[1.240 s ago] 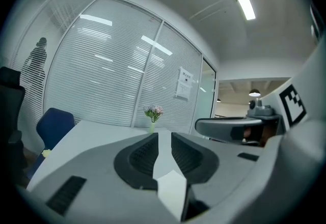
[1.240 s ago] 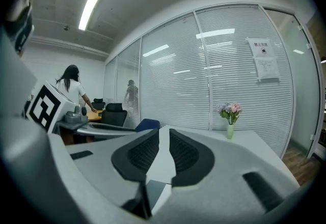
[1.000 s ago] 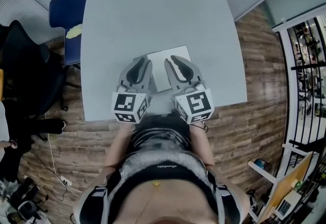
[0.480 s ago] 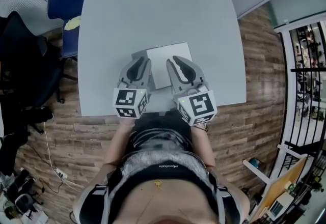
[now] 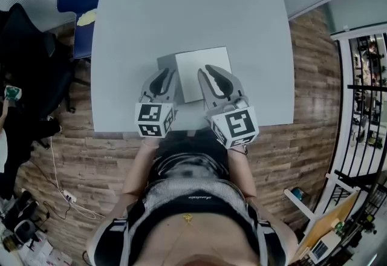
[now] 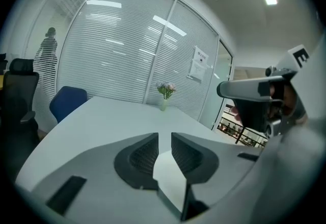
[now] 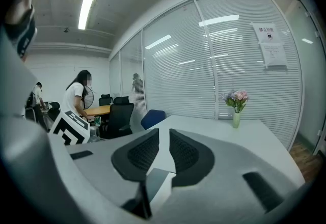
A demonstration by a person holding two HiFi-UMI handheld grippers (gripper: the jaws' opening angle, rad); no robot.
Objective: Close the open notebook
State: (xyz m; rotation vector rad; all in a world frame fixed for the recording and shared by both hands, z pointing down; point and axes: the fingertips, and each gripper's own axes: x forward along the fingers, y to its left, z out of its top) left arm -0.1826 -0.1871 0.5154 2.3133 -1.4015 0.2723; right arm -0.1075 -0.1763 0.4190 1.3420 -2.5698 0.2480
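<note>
Bright, even light, ceiling tube (image 7: 86, 9) glaring above table (image 5: 187, 11), white notebook (image 5: 193, 65) low-contrast on it, streaks reflected on glass wall (image 6: 117, 39) behind, fisheye bending, dark vignetted corners, soft near focus.

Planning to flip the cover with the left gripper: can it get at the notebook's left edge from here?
Probably yes. The left gripper hovers right at the grey left part of the notebook, with nothing lying between them. The right gripper sits apart from it, over the white page.

I have a pale grey, square surface (image 5: 151, 11) with rounded corners before me. On it lie a white-paged notebook (image 5: 202, 68) near my edge and a small vase of flowers (image 7: 236, 119) at the far edge.
</note>
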